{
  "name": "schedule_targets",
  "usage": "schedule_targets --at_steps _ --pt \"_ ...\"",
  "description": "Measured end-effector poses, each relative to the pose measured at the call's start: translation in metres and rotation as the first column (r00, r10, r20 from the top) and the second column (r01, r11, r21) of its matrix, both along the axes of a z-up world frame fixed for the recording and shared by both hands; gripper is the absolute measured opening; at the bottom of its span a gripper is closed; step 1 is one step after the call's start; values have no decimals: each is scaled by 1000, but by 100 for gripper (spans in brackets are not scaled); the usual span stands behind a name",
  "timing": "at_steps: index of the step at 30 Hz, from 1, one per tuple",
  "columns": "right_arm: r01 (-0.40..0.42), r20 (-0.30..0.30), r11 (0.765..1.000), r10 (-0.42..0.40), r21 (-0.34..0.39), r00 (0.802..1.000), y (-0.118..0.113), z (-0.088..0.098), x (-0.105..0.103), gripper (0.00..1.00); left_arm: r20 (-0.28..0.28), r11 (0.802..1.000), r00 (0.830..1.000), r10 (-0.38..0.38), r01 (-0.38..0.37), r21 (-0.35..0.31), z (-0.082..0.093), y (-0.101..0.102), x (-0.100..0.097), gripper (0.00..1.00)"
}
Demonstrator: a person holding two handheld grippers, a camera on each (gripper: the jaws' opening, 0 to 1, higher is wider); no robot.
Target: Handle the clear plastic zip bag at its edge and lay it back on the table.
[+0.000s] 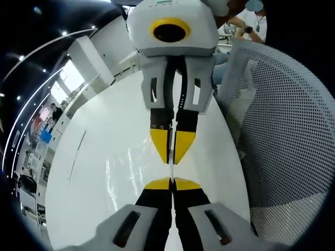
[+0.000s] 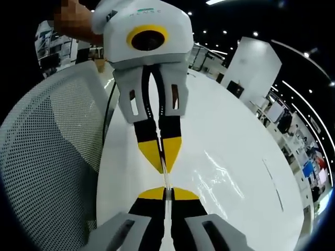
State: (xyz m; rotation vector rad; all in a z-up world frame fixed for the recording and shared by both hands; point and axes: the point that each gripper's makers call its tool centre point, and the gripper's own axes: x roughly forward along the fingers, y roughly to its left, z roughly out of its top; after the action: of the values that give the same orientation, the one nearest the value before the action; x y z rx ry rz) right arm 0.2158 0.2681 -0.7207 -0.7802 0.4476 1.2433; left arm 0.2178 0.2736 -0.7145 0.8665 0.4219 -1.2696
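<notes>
Above the white table (image 1: 94,172), the two grippers face each other tip to tip, each closed narrow on the edge of the clear plastic zip bag (image 1: 171,168), which stretches between them as a thin, nearly edge-on strip. The left gripper (image 1: 171,184) and right gripper (image 2: 167,193) both pinch it. Judging by this, the edge grasp is done; lowering and release remain.

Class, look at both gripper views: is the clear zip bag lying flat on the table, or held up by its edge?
Held up: both the left gripper and right gripper pinch the bag's thin edge above the white table.
</notes>
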Motion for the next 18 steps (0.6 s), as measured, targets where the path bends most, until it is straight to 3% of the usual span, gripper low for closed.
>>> schedule_targets --at_steps 18 --pt "16 -3 1000 -16 4 1000 -5 -1 2 0 3 1000 1000 4 -4 -8 5 2 0 0"
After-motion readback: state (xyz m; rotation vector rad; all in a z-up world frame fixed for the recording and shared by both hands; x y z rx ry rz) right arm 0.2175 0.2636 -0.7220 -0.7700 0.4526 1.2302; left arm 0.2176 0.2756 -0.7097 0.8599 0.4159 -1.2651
